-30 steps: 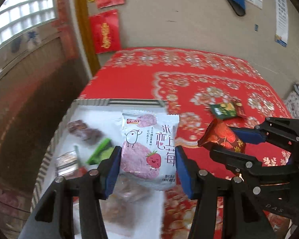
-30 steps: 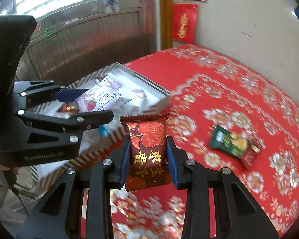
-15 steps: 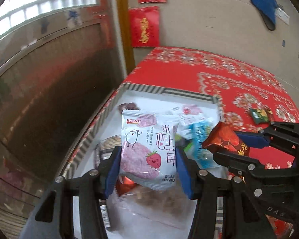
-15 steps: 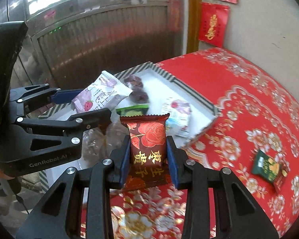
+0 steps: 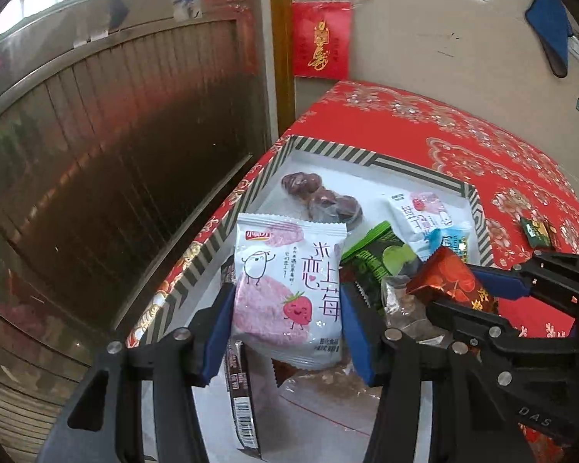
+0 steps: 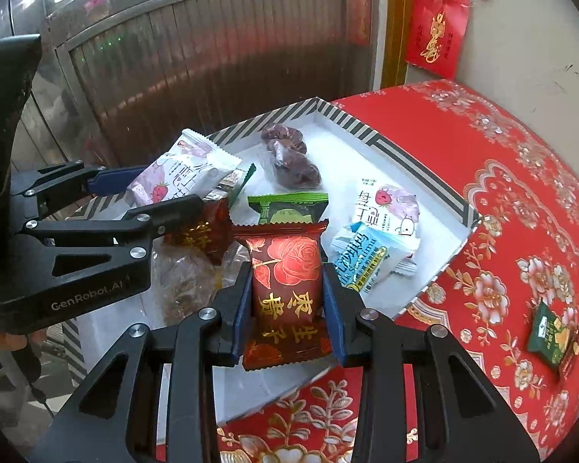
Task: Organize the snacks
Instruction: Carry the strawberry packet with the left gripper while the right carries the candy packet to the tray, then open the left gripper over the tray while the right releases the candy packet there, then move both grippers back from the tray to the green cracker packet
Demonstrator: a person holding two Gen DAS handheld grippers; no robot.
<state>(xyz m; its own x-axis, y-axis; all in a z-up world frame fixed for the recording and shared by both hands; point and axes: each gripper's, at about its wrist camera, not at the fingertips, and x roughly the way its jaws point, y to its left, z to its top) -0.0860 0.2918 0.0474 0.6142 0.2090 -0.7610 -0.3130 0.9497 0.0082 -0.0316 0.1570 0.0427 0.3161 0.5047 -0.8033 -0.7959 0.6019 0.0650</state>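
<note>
Releasing advised over bare tray floor: left gripper (image 5: 285, 318) clenched on white strawberry-printed packet (image 5: 289, 289); right gripper (image 6: 285, 308) clenched on dark red rose-printed packet (image 6: 285, 293); white striped-rim cardboard tray (image 6: 405, 162) below.

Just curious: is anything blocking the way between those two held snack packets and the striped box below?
Nothing visible does. The white strawberry packet and red rose packet hang over the open striped box; only loose snacks lie inside.

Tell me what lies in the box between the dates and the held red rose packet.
In the right wrist view, a green snack packet lies between the dates and the red rose packet.
</note>
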